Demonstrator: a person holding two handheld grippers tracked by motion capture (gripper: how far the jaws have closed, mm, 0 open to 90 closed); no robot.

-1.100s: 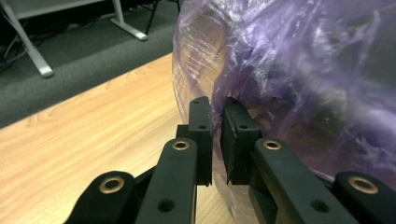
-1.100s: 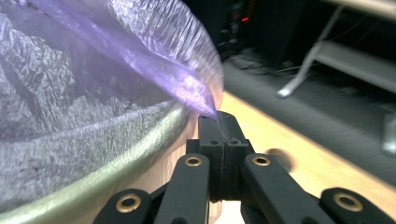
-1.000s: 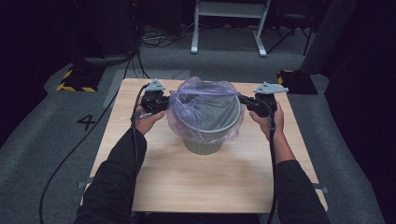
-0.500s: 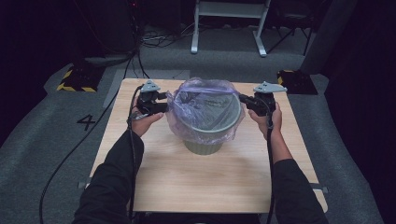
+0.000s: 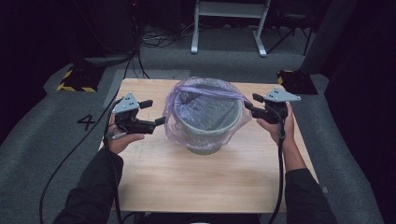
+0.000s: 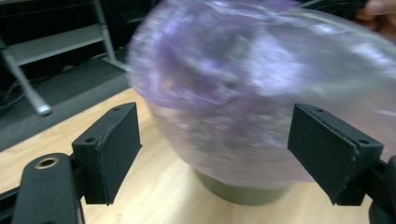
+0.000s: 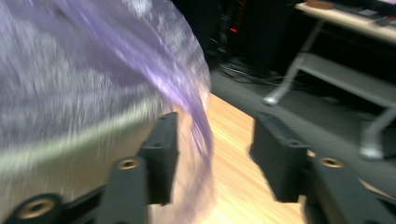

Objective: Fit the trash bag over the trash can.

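A grey-green bin (image 5: 205, 126) stands mid-tabletop (image 5: 196, 182), a purple liner bag (image 5: 196, 91) draped over its rim; I judge the lining nearly done. My left tongs (image 5: 161, 121) gape beside it, empty. My right tongs (image 5: 248, 108) gape around a bag fold.

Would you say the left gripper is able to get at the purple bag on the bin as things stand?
Probably yes. The left gripper is open and points at the near side of the purple bag, which drapes over the bin. Nothing on the table lies between them, and the bag sits just beyond its fingers.
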